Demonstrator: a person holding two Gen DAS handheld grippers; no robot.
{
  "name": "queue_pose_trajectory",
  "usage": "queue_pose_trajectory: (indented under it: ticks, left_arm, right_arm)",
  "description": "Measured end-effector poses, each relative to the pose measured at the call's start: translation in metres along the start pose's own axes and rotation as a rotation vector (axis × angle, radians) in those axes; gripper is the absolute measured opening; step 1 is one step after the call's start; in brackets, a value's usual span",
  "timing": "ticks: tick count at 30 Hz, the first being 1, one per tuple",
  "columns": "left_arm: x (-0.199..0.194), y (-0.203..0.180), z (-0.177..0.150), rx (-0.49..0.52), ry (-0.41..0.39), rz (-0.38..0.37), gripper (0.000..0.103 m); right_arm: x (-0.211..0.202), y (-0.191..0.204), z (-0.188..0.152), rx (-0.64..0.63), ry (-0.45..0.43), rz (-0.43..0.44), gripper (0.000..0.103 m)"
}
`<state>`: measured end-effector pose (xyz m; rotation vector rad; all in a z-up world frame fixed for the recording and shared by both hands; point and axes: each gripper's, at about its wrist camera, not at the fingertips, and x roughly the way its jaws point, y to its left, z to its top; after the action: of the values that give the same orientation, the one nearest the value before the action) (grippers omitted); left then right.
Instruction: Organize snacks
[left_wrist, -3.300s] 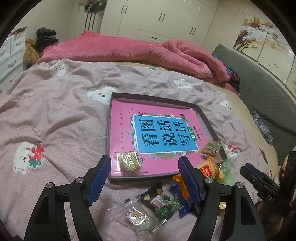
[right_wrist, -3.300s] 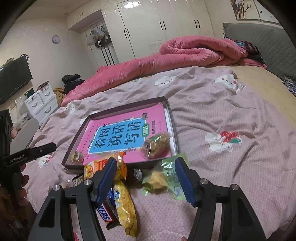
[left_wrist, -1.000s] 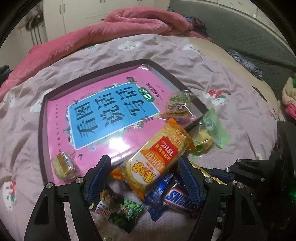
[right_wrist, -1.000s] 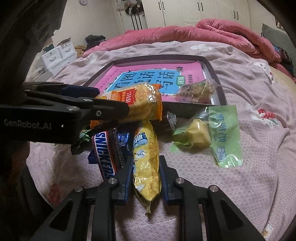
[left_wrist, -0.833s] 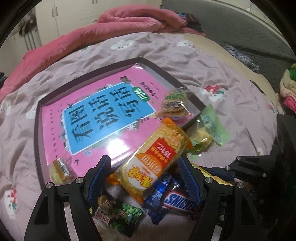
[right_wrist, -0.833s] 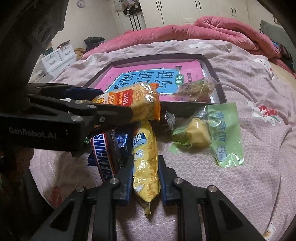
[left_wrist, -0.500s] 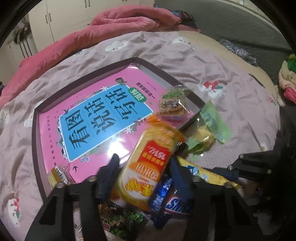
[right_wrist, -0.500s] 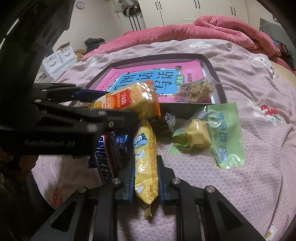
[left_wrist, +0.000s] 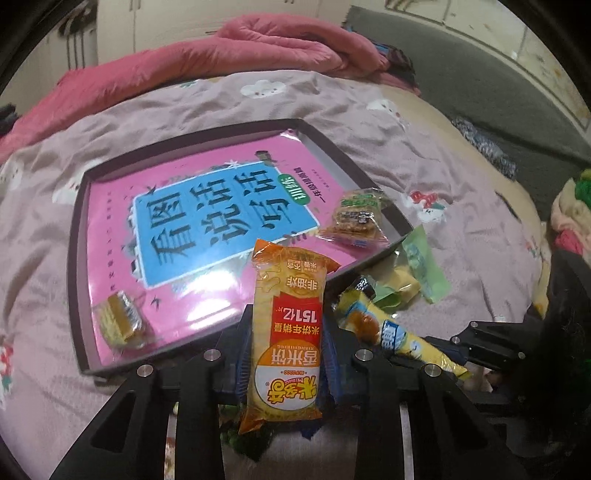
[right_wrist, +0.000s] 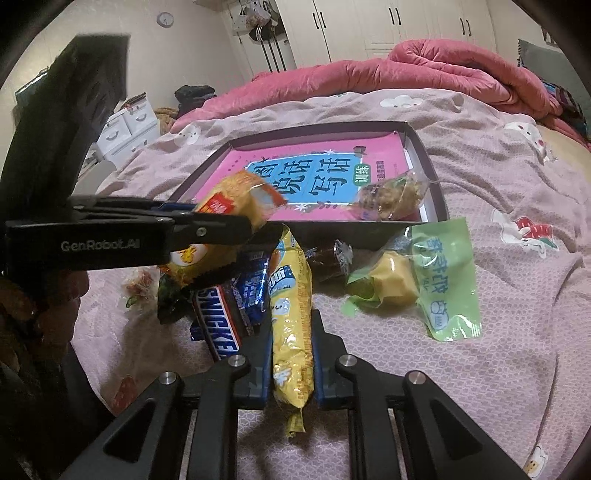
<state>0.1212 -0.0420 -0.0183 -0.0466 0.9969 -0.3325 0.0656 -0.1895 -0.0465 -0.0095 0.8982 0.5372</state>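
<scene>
My left gripper (left_wrist: 286, 354) is shut on an orange-yellow rice cracker pack (left_wrist: 287, 332) and holds it lifted over the near edge of the dark tray (left_wrist: 79, 236). The pack also shows in the right wrist view (right_wrist: 229, 218). My right gripper (right_wrist: 290, 354) is shut on a long yellow snack bag (right_wrist: 291, 314) that lies on the bedspread. The tray holds a pink book (left_wrist: 207, 225), a small yellow wrapped cake (left_wrist: 120, 319) and a clear pack of brown snacks (left_wrist: 356, 218).
A Snickers bar (right_wrist: 218, 325), a blue wrapper (right_wrist: 255, 284), a green pack with a yellow cake (right_wrist: 417, 280) and a dark small candy (right_wrist: 332, 258) lie on the bedspread before the tray. A rolled pink duvet (right_wrist: 424, 70) lies behind.
My left gripper has shut on the rice cracker pack, turned it lengthwise and lifted it off the pile. My right gripper has stayed shut on the yellow bag.
</scene>
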Motion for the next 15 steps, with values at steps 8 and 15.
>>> queue_pose_trajectory:
  ticks: [8, 15]
  left_arm:
    - [-0.018, 0.013, -0.008, -0.065, -0.036, 0.003, 0.033]
    - [-0.037, 0.024, -0.02, -0.116, -0.065, 0.009, 0.033]
  right_arm:
    - [-0.01, 0.003, 0.003, -0.004, -0.04, 0.001, 0.017]
    - [-0.02, 0.005, 0.008, -0.005, -0.076, 0.005, 0.017]
